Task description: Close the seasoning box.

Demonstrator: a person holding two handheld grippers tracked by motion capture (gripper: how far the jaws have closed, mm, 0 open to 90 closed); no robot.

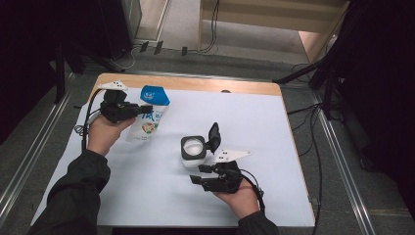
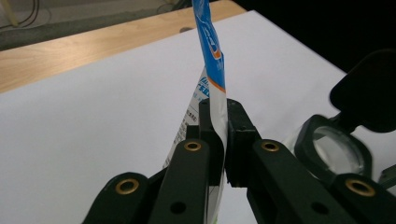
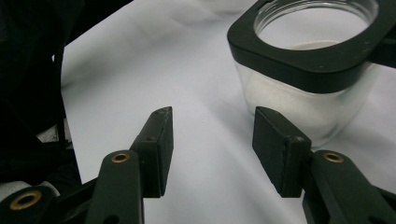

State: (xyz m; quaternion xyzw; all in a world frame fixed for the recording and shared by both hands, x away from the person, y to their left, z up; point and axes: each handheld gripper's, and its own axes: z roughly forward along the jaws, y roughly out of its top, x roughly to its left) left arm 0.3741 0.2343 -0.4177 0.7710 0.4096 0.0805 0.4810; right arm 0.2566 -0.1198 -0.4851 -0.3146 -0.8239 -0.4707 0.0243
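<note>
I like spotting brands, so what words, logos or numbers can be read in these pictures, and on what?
Nothing can be read for certain.
Pouch, blue top: a white emblem, too blurred to read.
Pouch, white front: large blue characters and a round picture, too small to read.
Pouch seen edge-on: blue and orange print and small dark print, unreadable.
Jar: no lettering seen.

Left gripper (image 1: 142,109) at table's 10 o'clock, jaws clamped tight, pointing toward 3. Right gripper (image 1: 199,174) at 5 o'clock, jaws half apart, nothing between, pointing toward 9.
</note>
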